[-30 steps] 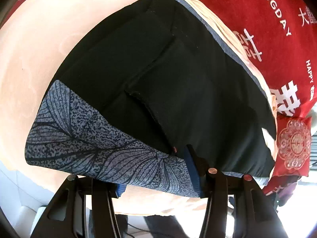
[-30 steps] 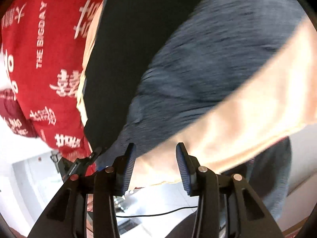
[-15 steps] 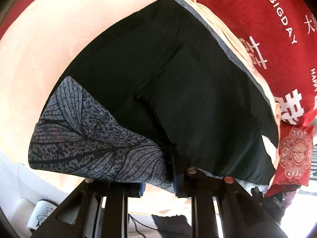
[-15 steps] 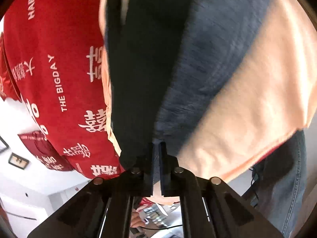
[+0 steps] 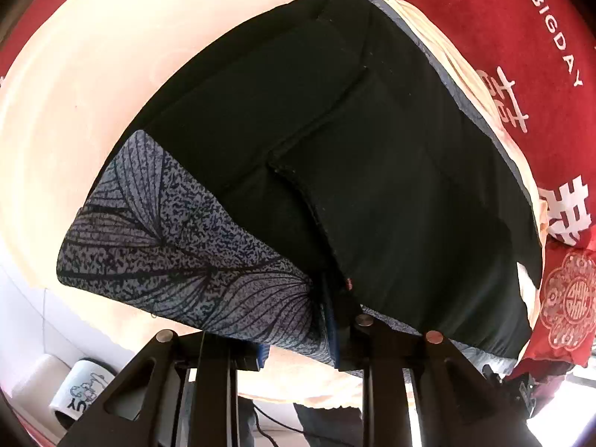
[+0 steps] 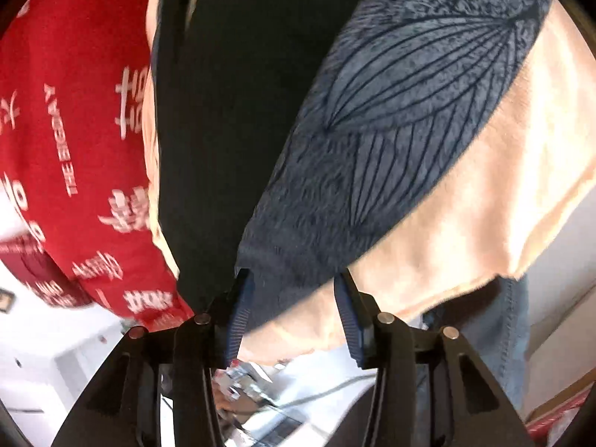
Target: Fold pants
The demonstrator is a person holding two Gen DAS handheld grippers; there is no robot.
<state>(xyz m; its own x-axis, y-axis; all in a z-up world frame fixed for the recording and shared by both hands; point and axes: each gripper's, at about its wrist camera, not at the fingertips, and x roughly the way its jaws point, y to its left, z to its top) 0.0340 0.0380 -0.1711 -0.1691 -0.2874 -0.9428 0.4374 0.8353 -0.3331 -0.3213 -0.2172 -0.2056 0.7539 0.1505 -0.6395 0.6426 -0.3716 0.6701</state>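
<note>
Pants [image 5: 372, 186]: black with a leaf-print panel, lying flat on the peach sheet [image 5: 93, 93], filling the middle of my left view so an edge is in reach for a fold.
Left gripper [image 5: 331, 320]: bottom centre, jaws together and clamped on the near hem, probably to lift it over.
Right gripper [image 6: 294, 309]: lower centre, jaws apart and opening, the printed edge between them but not pinched.
Red blanket [image 6: 74, 130]: left side, under the sheet.

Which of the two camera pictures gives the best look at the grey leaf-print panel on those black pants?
The right wrist view: the grey leaf-print panel fills much of the picture, its veins large, though slightly blurred. The left wrist view shows the same panel smaller but sharper, as a strip along the near edge of the black pants, running into the shut left gripper.
</note>
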